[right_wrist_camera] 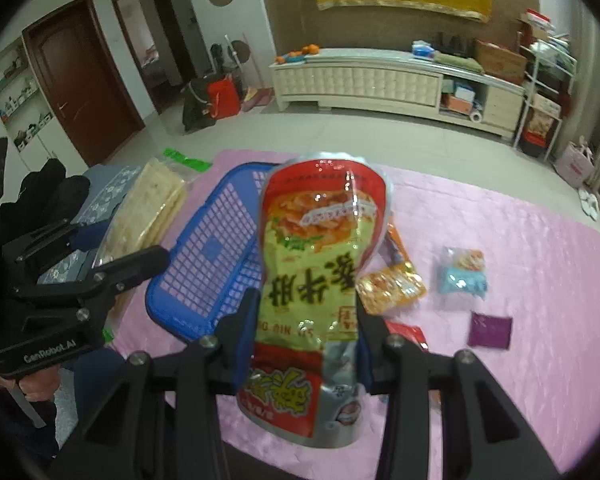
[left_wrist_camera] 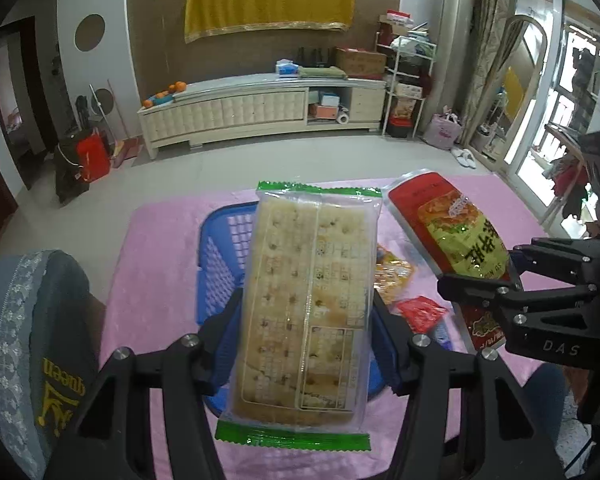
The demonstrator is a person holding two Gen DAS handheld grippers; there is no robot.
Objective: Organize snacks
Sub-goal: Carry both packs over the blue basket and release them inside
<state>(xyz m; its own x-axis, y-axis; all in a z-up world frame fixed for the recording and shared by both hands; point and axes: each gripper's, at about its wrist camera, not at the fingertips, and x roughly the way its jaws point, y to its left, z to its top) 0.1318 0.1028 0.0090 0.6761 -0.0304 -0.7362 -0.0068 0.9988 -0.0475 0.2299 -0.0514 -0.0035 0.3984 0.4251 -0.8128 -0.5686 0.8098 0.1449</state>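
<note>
The left gripper (left_wrist_camera: 308, 344) clamps a clear, green-ended cracker pack (left_wrist_camera: 304, 300); the right gripper (right_wrist_camera: 306, 332) clamps a red-and-green snack bag (right_wrist_camera: 320, 264) above the blue basket (right_wrist_camera: 204, 264), with small packets (right_wrist_camera: 392, 292), seemingly sweets, beside it.

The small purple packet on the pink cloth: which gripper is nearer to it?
Right. The right gripper, holding the red bag, hangs just left of the purple packet; the left gripper is beyond the basket.

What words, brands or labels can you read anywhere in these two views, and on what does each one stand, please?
"DAS": on the body of the right gripper.
"GenRobot.AI": on the body of the left gripper.
"queen": yellow, on the grey lace-trimmed cloth.
Red and green snack bag: large Chinese characters, upside down, and small Latin letters, too distorted to read.
Cracker pack: no readable text.
Small packets on the pink table cover: too small.
</note>
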